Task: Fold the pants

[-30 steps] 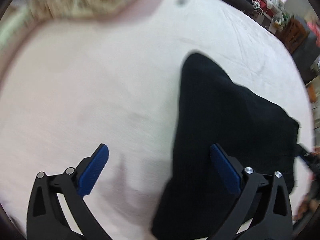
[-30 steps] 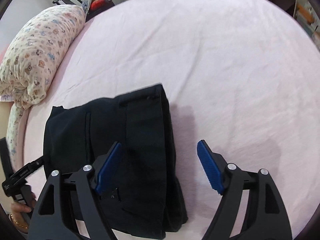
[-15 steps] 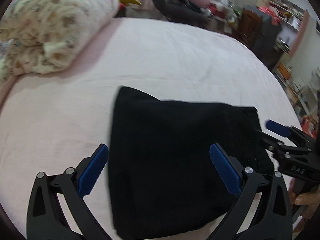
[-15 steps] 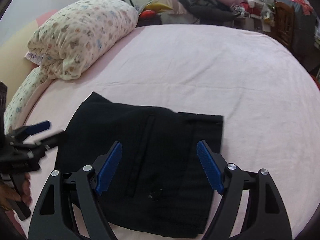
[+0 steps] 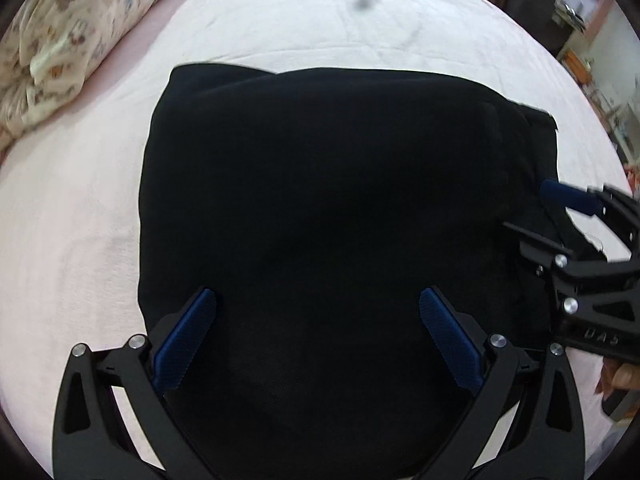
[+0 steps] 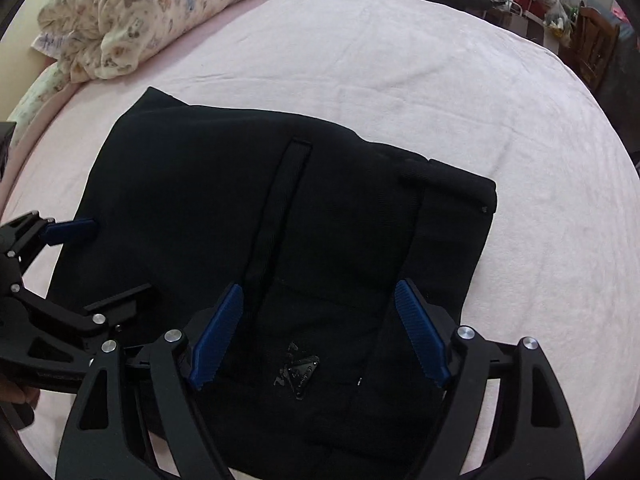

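The black pants [image 5: 328,208] lie folded into a compact rectangle on the pink bed [image 5: 68,216], spread out right under both pairs of tongs. The left tongs [image 5: 318,336] hang over the near part of the pants with their blue pads wide apart, nothing between them. The right tongs [image 6: 318,330] hover the same way, spread wide and gripping nothing, above a small logo patch [image 6: 298,374] and a long pocket seam [image 6: 286,208]. Each pair shows at the edge of the other's view, one blue pad reaching over the side of the pants. A rolled quilt with a bear print [image 6: 148,12] lies beyond the tongs, up to the left. Cluttered furniture [image 6: 592,44] stands past the bed, far right.
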A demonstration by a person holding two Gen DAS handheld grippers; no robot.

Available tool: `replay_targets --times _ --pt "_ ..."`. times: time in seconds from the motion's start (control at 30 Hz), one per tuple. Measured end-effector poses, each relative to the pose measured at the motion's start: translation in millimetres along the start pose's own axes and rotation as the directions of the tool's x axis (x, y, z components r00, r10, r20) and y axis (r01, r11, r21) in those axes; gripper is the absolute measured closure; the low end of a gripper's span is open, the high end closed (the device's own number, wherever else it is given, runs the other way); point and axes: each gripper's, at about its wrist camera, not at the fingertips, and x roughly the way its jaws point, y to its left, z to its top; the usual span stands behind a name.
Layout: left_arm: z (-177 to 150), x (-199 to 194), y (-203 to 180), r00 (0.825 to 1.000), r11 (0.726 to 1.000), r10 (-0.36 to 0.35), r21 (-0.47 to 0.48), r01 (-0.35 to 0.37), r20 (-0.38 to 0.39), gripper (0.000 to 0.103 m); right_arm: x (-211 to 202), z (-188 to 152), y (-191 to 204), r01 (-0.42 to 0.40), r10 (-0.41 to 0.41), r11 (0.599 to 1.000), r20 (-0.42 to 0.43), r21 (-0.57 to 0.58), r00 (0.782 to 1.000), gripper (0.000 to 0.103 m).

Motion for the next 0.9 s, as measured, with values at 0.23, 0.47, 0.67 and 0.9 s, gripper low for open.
replay_targets --times 0.23,0.47,0.67,0.9 --pt "-6.5 -28.0 3.9 0.995 0.999 -0.018 -0.050 0.023 0.096 0.002 -44.6 -12.1 -2.2 -0.044 0.042 0.999 0.137 0.007 0.990 0.022" --pt "-50.8 -45.5 1.5 0.991 0.999 0.001 -0.040 0.005 0.133 0.002 -44.2 -51.4 10.2 -0.035 0.037 0.999 0.078 -0.029 0.996 0.022" --pt "-63.8 -26.5 -12.5 0.988 0.993 0.100 0.055 -0.107 0.115 0.002 -26.0 -54.8 23.1 0.004 0.000 0.997 0.052 -0.079 0.999 0.010" --pt "-53.5 -45.6 -10.8 0.983 0.990 0.127 0.050 -0.134 0.131 0.002 -48.7 -48.4 26.2 0.033 -0.029 0.998 0.079 -0.049 0.996 0.007"
